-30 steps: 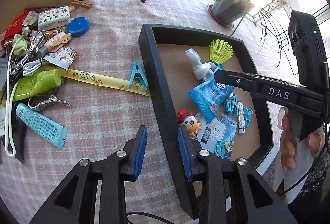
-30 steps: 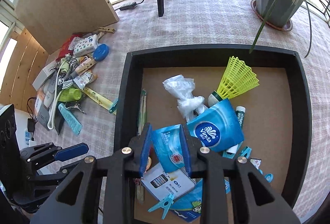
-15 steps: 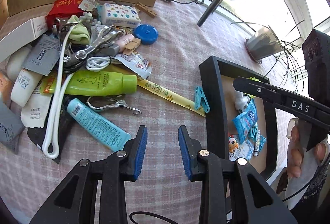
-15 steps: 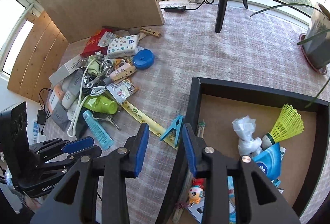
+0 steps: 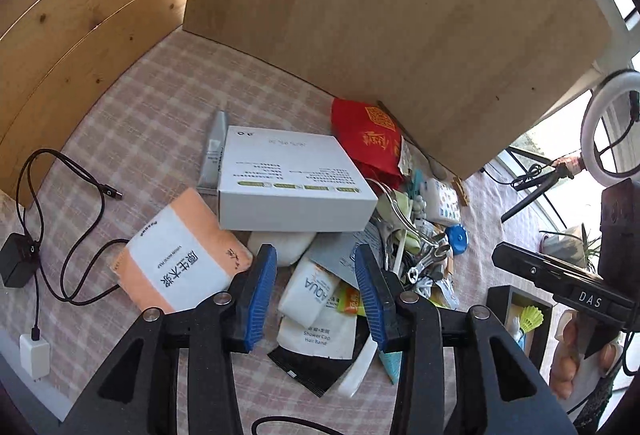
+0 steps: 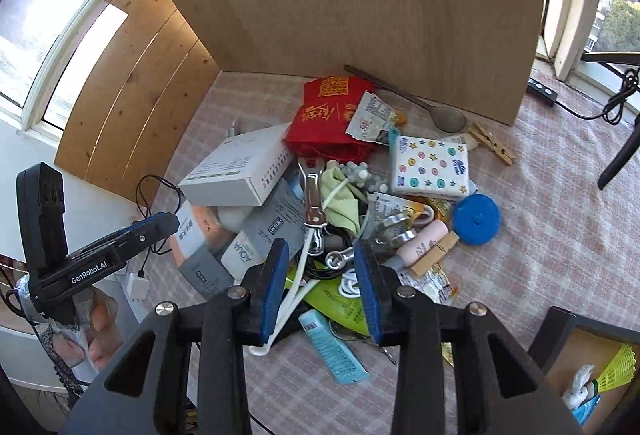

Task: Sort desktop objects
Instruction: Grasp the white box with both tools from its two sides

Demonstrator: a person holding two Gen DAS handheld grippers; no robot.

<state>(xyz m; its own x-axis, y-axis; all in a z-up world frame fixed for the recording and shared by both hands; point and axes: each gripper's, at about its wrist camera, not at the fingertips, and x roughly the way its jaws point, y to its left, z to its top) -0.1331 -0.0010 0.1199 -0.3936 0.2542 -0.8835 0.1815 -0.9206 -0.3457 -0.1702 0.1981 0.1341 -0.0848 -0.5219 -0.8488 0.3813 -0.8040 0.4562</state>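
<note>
Two sets of tongs, both empty: left tongs (image 5: 316,291) just widened over the white AQUA sachet (image 5: 305,289), long axis running away between the pads; right tongs (image 6: 322,285) part-open above the green tube (image 6: 340,305) lying crosswise on the counter (image 6: 560,235).

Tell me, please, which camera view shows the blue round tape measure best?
The right wrist view: the blue tape measure lies whole and unobstructed on the checked tablecloth, beside the star-patterned tissue pack. The left wrist view shows it only small and partly hidden behind the clutter.
</note>
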